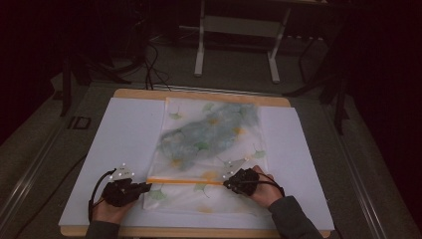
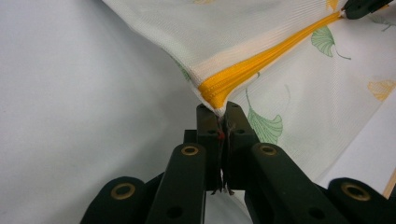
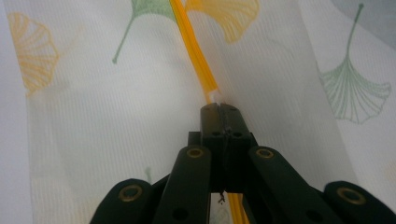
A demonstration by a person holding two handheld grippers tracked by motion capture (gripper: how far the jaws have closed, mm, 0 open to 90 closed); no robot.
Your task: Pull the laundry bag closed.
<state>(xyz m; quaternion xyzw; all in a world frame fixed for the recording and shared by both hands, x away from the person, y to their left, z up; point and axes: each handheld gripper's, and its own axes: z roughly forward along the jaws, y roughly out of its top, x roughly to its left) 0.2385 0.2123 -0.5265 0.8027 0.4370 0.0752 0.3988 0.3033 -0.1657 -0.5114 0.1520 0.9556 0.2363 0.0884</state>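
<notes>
Left gripper view is showing the left gripper point(image 2: 223, 112) with its two black jaws pressed together on the corner of a white mesh bag point(image 2: 261, 28), pinching the fabric right where the orange zipper point(image 2: 243, 74) ends; frayed threads are hanging down between the jaws. Right gripper view is showing the right gripper point(image 3: 220, 108) clamping its jaws tight on the zipper point(image 3: 196, 56) at its other end, the orange line running away from the tips across the mesh. From the high view, the left gripper point(image 1: 144, 186) and the right gripper point(image 1: 228, 183) are holding the zipper point(image 1: 184, 181) stretched straight between them near the front edge of the table point(image 1: 199, 232). The bag point(image 1: 209, 144), printed with green and orange ginkgo leaves, is lying flat on a white sheet point(image 1: 124, 134), a grey-green item showing dimly through the mesh farther back. No brand, label or readable writing is appearing on the bag or the grippers.
</notes>
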